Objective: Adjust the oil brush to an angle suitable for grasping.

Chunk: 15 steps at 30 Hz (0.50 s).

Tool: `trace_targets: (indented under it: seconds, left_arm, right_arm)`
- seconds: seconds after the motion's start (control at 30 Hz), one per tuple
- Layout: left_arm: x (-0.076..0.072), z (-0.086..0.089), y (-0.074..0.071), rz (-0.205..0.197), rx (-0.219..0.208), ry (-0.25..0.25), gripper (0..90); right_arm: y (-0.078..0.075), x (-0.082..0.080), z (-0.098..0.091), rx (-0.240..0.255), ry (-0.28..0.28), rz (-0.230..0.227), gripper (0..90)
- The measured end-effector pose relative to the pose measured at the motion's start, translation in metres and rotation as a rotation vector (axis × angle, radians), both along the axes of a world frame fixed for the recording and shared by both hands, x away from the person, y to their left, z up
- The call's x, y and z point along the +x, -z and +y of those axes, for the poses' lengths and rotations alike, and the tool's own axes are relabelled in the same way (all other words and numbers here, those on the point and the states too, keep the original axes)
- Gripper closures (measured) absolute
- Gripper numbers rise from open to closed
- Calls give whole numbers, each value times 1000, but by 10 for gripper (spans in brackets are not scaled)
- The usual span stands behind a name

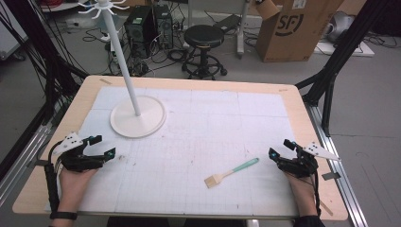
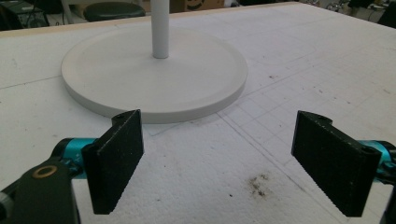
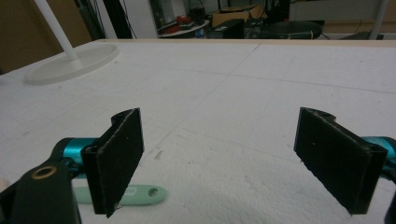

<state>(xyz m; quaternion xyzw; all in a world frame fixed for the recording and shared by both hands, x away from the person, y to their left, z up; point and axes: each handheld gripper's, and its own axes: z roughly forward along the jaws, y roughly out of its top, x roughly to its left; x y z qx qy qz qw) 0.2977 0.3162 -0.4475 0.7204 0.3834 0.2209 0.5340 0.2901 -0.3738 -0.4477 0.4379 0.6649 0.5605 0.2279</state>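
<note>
A small brush (image 1: 231, 173) with a mint-green handle and pale bristles lies on the white mat, right of centre near the front. Its handle end (image 3: 140, 194) pokes out low beside my right gripper's left jaw. My right gripper (image 1: 281, 148) rests at the mat's right side, open and empty, a short way right of the brush. At the left side, my left gripper (image 1: 103, 146) is open and empty too, just in front of the white rack's round base (image 1: 137, 122). That base (image 2: 154, 74) and its pole (image 2: 160, 28) stand straight ahead of the left jaws.
The rack's tall white pole (image 1: 121, 54) rises to a hooked top at the back left. A white gridded mat (image 1: 198, 142) covers the wooden table. Beyond the table stand a black stool (image 1: 204, 38), computer towers (image 1: 147, 29) and a cardboard box (image 1: 295, 28).
</note>
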Motion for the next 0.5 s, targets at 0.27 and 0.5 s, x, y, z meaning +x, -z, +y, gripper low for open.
trace_targets:
  seconds: [0.27,0.5]
  left_arm:
    - [0,0,0,0,4,2,174]
    - [0,0,0,3,0,-2,178]
  right_arm:
    - [0,0,0,-5,2,1,154]
    - [0,0,0,-8,7,-2,154]
